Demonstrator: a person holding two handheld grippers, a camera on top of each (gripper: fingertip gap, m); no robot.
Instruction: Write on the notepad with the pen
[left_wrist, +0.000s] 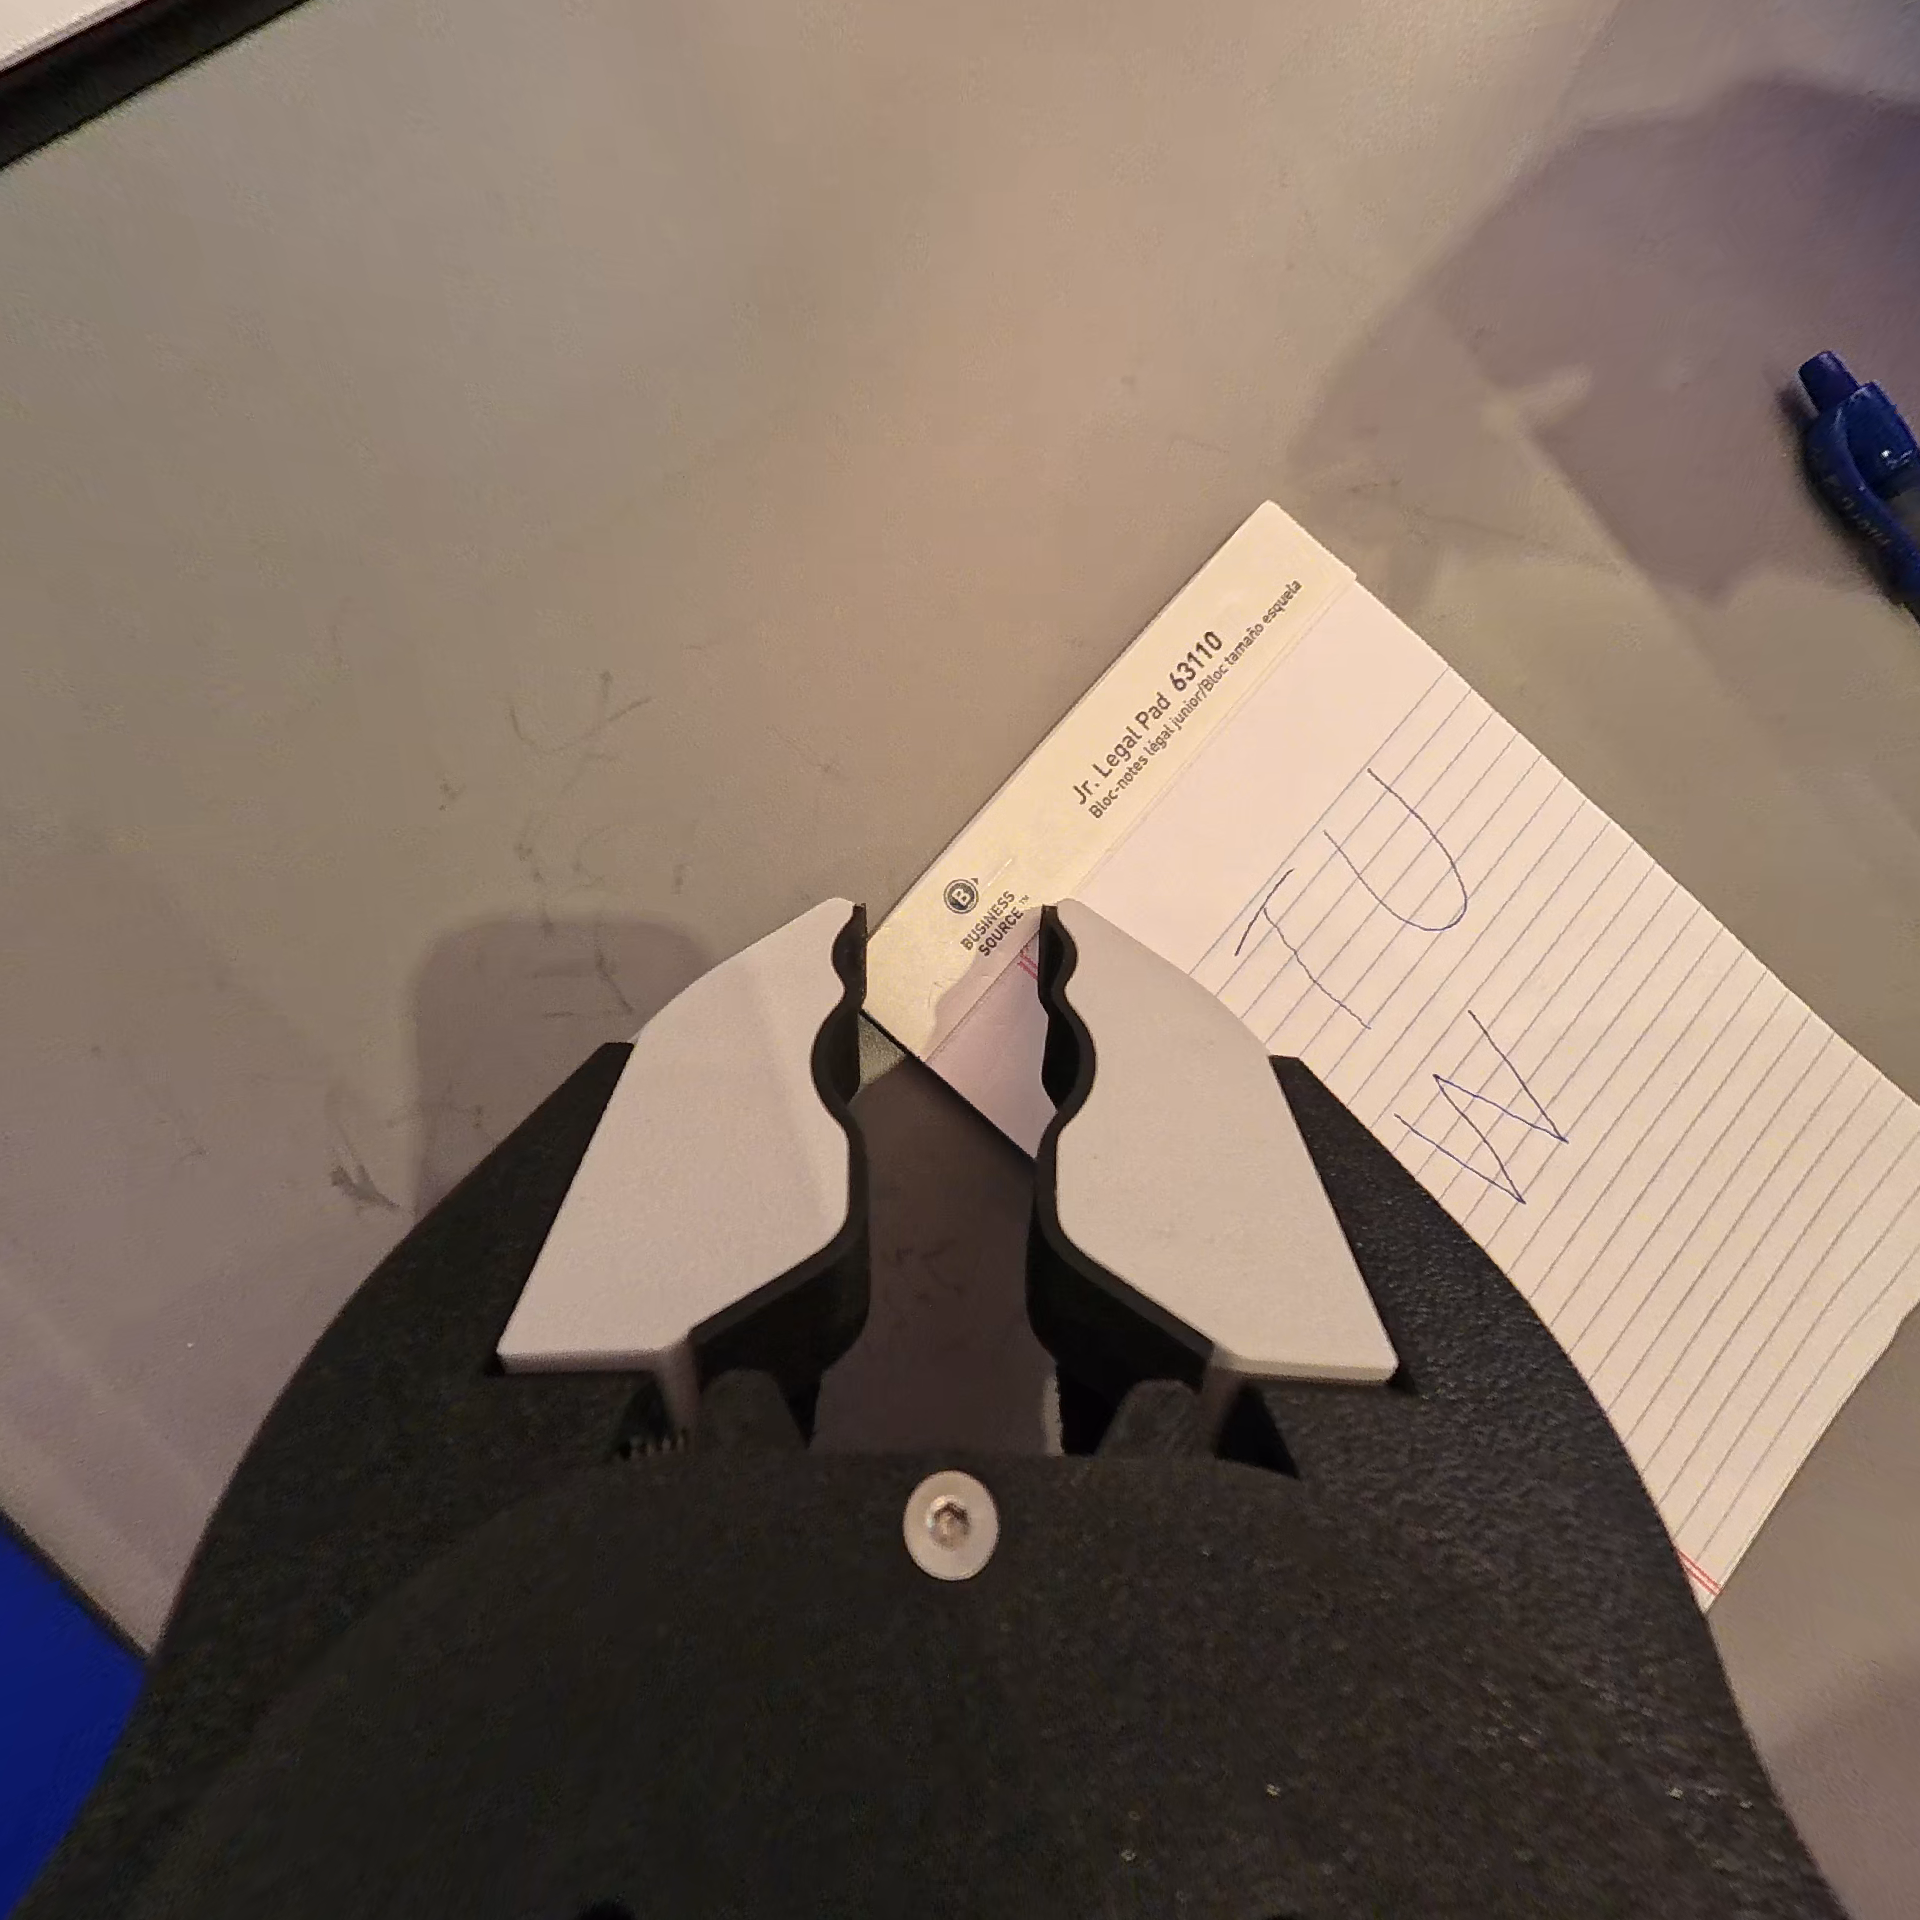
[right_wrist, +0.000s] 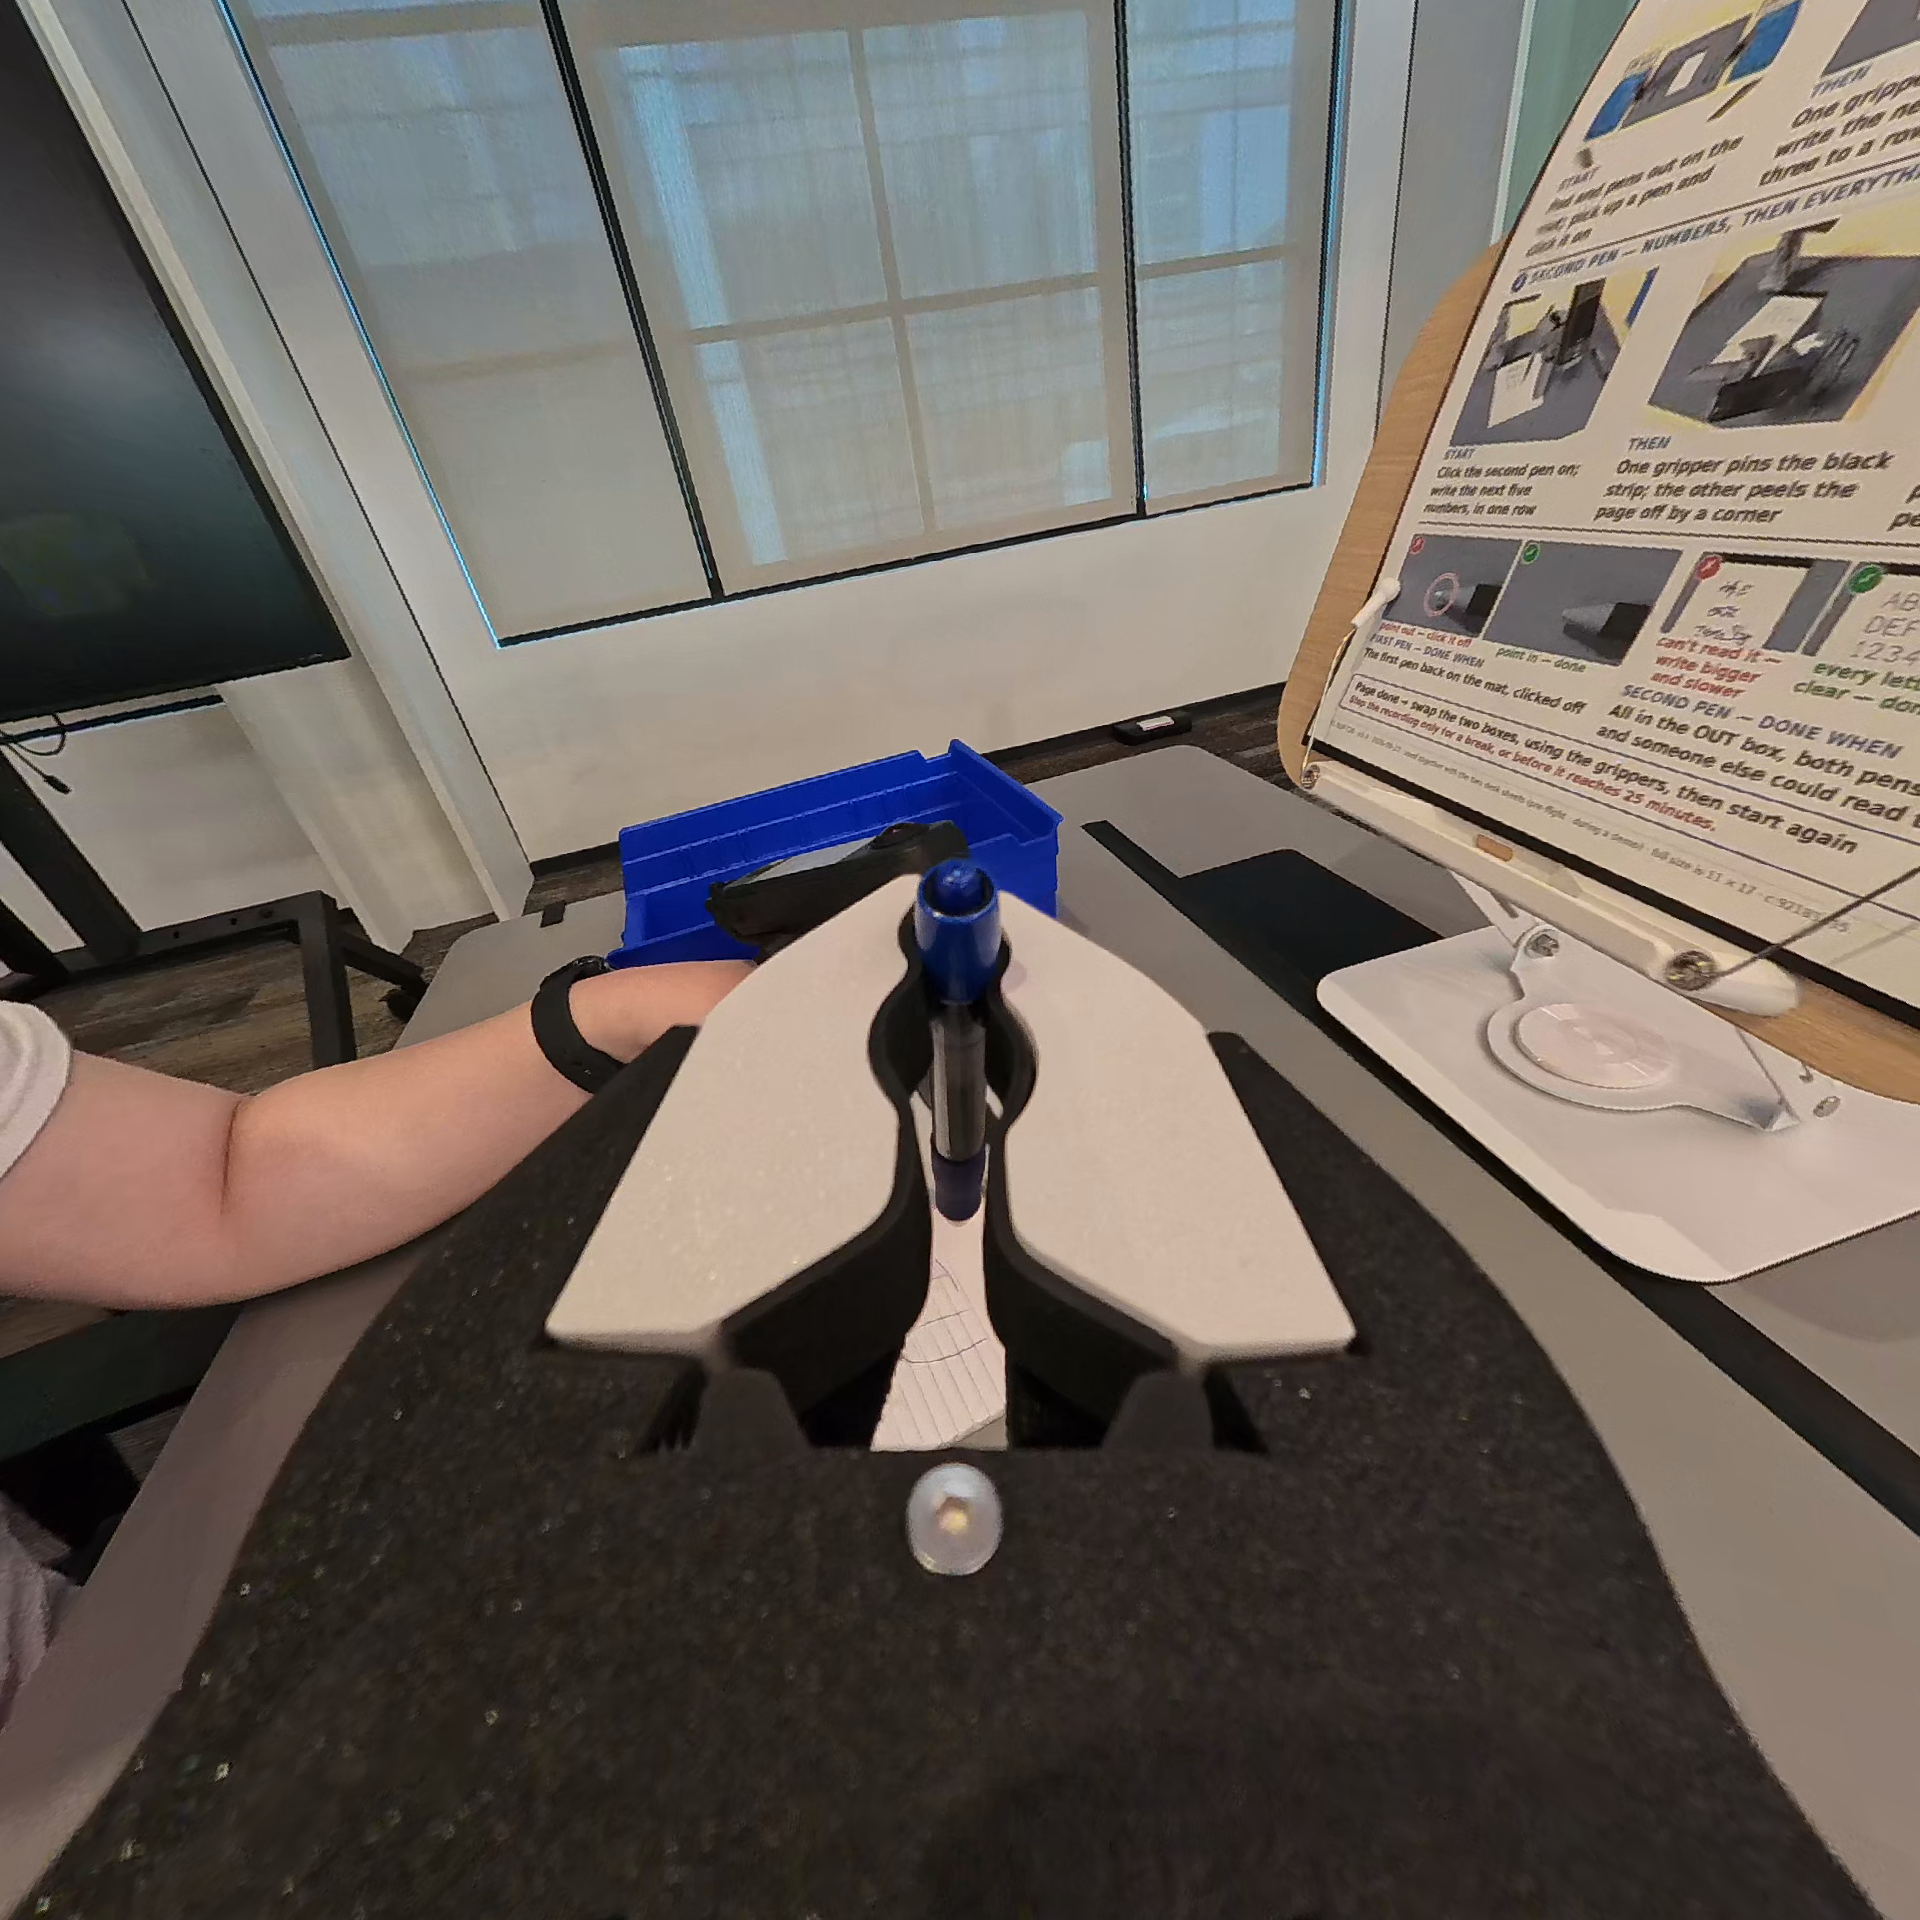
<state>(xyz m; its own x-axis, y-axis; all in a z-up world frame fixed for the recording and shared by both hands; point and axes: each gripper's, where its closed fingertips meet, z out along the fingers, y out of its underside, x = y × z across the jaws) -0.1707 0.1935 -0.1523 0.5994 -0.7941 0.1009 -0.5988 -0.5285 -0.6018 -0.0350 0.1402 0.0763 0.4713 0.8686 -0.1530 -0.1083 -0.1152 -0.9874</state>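
Note:
A white lined notepad (left_wrist: 1558, 1091) lies at an angle on the grey mat (left_wrist: 623, 520), with blue handwriting on its top page. My left gripper (left_wrist: 953, 920) is open, and its fingertips straddle the corner of the pad's cream binding strip. My right gripper (right_wrist: 956, 935) is shut on a blue pen (right_wrist: 958, 1070) and holds it upright. The pen's clicker end rises above the fingertips and its tip points down. A strip of the notepad (right_wrist: 940, 1392) shows below, between the fingers. I cannot tell whether the tip touches the paper.
Another blue pen (left_wrist: 1860, 468) shows at the right edge of the left wrist view. A blue bin (right_wrist: 831, 821) stands at the far table edge. An instruction board on a white stand (right_wrist: 1558, 1091) is on the right. A person's forearm (right_wrist: 312, 1143) reaches in from the left. One gripper's finger ends stand about 25 cm off the other's.

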